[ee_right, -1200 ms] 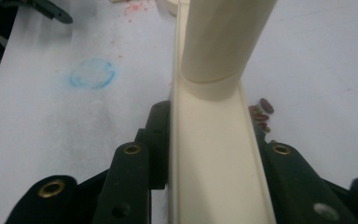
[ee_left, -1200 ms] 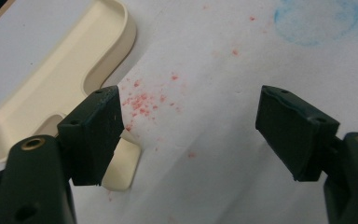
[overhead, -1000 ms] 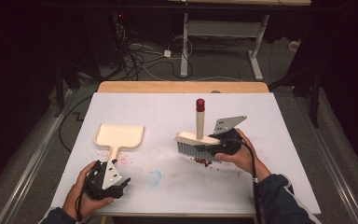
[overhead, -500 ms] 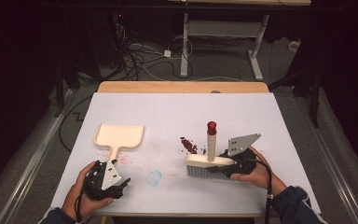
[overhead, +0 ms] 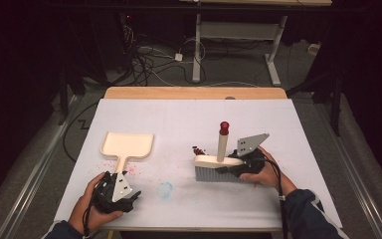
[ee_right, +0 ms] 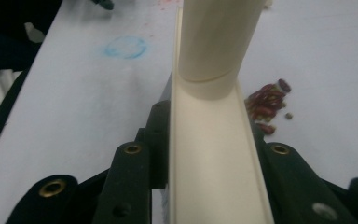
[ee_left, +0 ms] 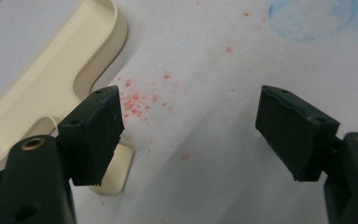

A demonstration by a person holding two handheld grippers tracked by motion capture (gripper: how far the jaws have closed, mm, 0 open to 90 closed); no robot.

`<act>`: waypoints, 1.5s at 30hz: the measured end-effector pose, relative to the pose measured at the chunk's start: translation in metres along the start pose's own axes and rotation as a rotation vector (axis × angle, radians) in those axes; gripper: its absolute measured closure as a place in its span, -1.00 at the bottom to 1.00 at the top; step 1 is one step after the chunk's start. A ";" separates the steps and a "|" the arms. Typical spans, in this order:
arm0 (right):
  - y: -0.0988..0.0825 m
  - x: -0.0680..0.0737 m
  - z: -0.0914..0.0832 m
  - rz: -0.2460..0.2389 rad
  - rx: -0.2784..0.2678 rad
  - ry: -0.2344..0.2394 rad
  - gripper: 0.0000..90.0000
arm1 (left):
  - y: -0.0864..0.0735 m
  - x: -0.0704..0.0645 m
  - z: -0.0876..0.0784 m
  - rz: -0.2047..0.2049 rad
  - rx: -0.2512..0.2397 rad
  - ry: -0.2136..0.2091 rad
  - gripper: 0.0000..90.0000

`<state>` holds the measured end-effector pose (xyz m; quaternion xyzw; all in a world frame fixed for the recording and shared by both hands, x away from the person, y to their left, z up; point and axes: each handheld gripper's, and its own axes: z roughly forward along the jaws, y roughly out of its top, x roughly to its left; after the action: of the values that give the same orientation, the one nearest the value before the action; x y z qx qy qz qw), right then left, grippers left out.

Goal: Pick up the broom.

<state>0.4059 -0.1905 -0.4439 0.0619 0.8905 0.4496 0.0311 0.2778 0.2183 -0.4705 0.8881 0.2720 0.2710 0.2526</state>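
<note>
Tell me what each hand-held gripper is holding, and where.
The right hand-held gripper clamps the brush by the end of its cream head. The left hand-held gripper holds nothing.

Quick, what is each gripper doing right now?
Left gripper: open, holding nothing, beside the dustpan.
Right gripper: shut on the brush.

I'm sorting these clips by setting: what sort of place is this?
Probably a lab or workshop test bench: a paper-covered table, loose cables on the floor, and another desk's metal frame behind.

Dim room, grey floor (overhead: 144, 74) with tangled cables (overhead: 144, 57), white-legged desk (overhead: 238, 30) behind.
</note>
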 end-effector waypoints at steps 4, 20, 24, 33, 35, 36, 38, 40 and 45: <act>0.006 -0.014 0.011 0.020 -0.009 -0.016 0.50 | -0.001 0.001 0.000 -0.003 0.002 -0.003 -0.50; 0.024 -0.017 0.004 0.059 -0.059 -0.079 0.50 | -0.002 0.000 0.000 -0.002 0.004 -0.006 -0.50; 0.031 -0.009 -0.018 0.102 -0.098 -0.191 0.50 | -0.001 0.000 0.000 -0.002 0.003 -0.005 -0.50; 0.026 -0.021 -0.026 0.164 -0.117 -0.407 0.50 | 0.000 0.000 0.002 -0.002 0.008 -0.006 -0.50; 0.024 -0.030 -0.016 0.156 -0.070 -0.455 0.50 | 0.000 0.000 0.002 -0.002 0.013 -0.007 -0.50; 0.024 -0.034 -0.010 0.145 -0.034 -0.483 0.50 | 0.000 0.000 0.002 -0.002 0.013 -0.007 -0.50; 0.023 -0.042 0.001 0.149 0.006 -0.520 0.50 | -0.001 0.001 0.003 -0.005 0.013 -0.008 -0.50; 0.022 -0.049 0.009 0.147 0.013 -0.561 0.50 | -0.002 0.001 0.003 -0.006 0.016 -0.008 -0.50; 0.021 -0.060 0.024 0.164 -0.043 -0.564 0.50 | -0.002 0.001 0.002 -0.006 0.016 -0.011 -0.50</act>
<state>0.4698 -0.1671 -0.4411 0.2557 0.8289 0.4346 0.2421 0.2793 0.2200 -0.4733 0.8907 0.2754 0.2634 0.2479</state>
